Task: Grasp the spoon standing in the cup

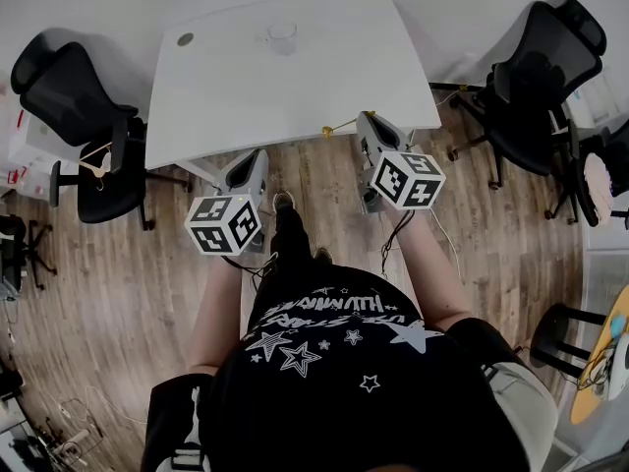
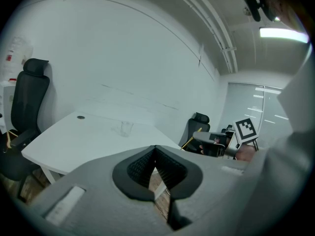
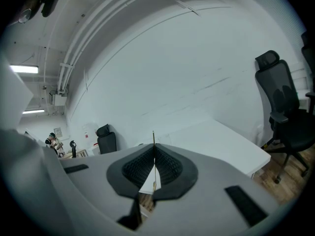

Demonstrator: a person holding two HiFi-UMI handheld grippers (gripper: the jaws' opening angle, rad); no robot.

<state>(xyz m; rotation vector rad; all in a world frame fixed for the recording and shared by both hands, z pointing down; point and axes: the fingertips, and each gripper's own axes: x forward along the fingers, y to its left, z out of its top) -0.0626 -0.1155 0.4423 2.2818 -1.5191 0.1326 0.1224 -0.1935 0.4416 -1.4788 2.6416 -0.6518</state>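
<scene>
Over the near edge of the white table [image 1: 226, 96], the thin gold spoon [image 3: 153, 137] sat pinched edge-on between the clenched jaws of the right gripper [image 3: 154, 151], one end poking out past their tips. The clear cup [image 1: 282, 37] stood well apart at the table's far side. At near left, the left gripper [image 2: 155, 149] had its jaws pressed together on nothing.

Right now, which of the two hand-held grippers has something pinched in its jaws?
The right hand-held gripper: a thin gold spoon is clamped between its shut jaws. The left hand-held gripper is shut too, but on nothing.
</scene>
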